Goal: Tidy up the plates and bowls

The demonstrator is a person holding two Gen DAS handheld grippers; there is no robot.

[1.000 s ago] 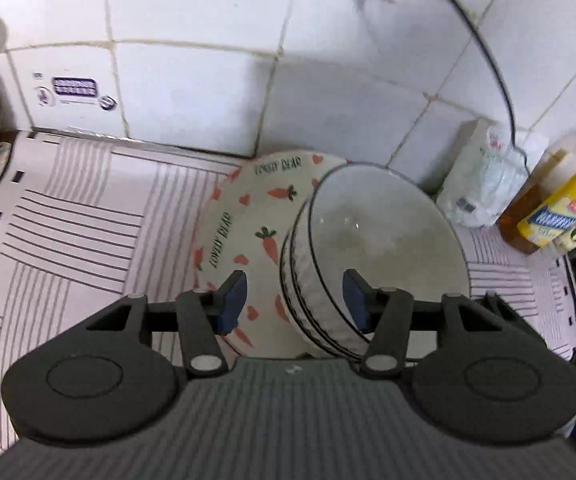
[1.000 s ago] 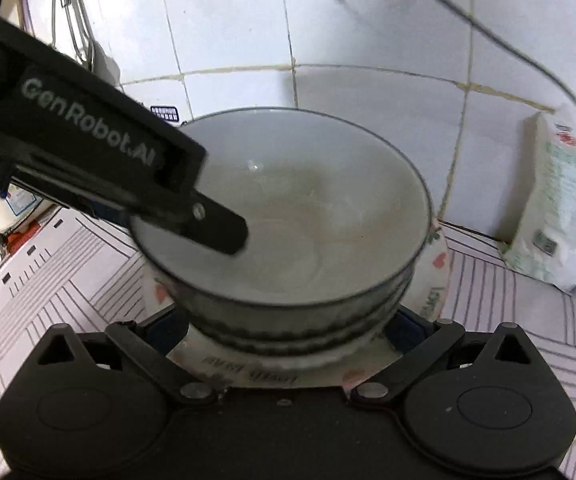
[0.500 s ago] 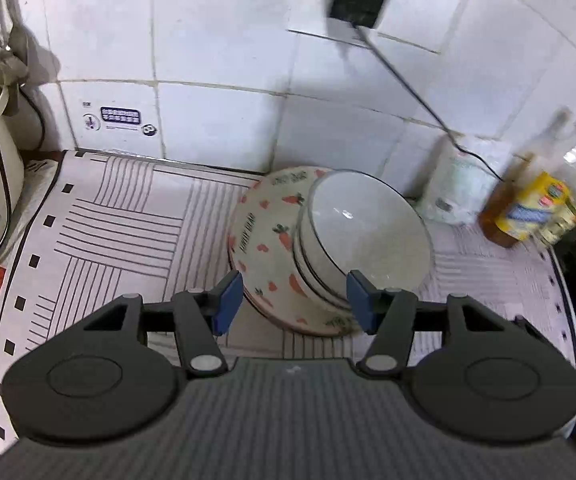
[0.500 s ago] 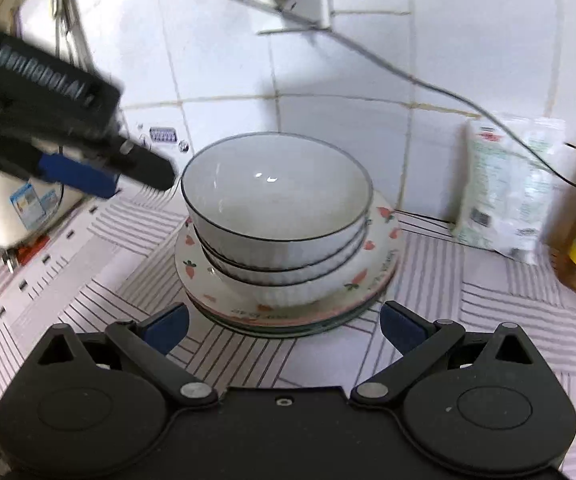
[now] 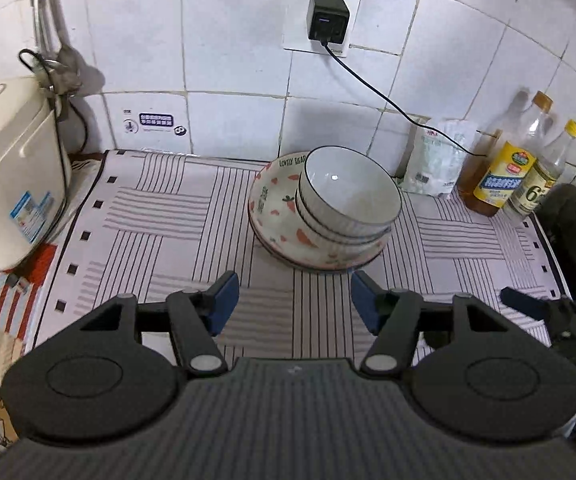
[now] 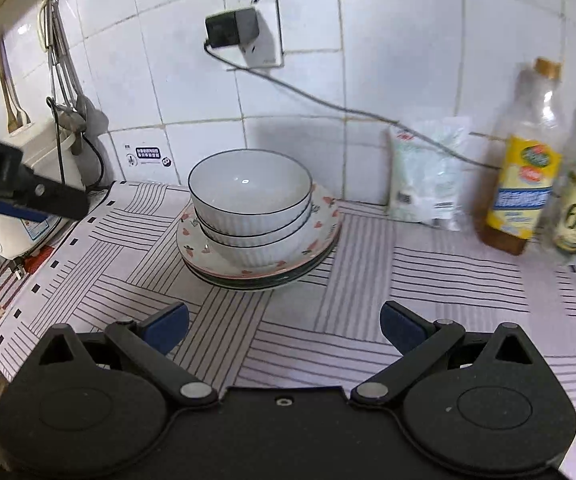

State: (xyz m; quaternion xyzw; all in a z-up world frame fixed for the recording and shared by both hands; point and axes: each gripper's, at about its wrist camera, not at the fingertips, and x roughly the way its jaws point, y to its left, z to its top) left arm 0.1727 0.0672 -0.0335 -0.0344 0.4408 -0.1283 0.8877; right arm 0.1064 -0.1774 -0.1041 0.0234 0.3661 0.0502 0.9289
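Blue-padded, the left gripper (image 5: 294, 302) hung with its jaws spread wide and nothing between them. The right gripper (image 6: 284, 326) was equally parted and bare. At twelve o'clock from both, well apart from the pads, three nested white bowls (image 6: 250, 200) sat on the carrot-print plate (image 6: 320, 224), itself on what looked like a darker plate beneath, all on the striped mat (image 5: 160, 224). At two o'clock stood a white bag (image 6: 428, 176) and oil bottles (image 6: 526, 176); at ten, a rice cooker (image 5: 8, 176).

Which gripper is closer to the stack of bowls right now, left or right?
Left, slightly. The left gripper hangs open just short of the stack of bowls; the right gripper sits open farther back from it.
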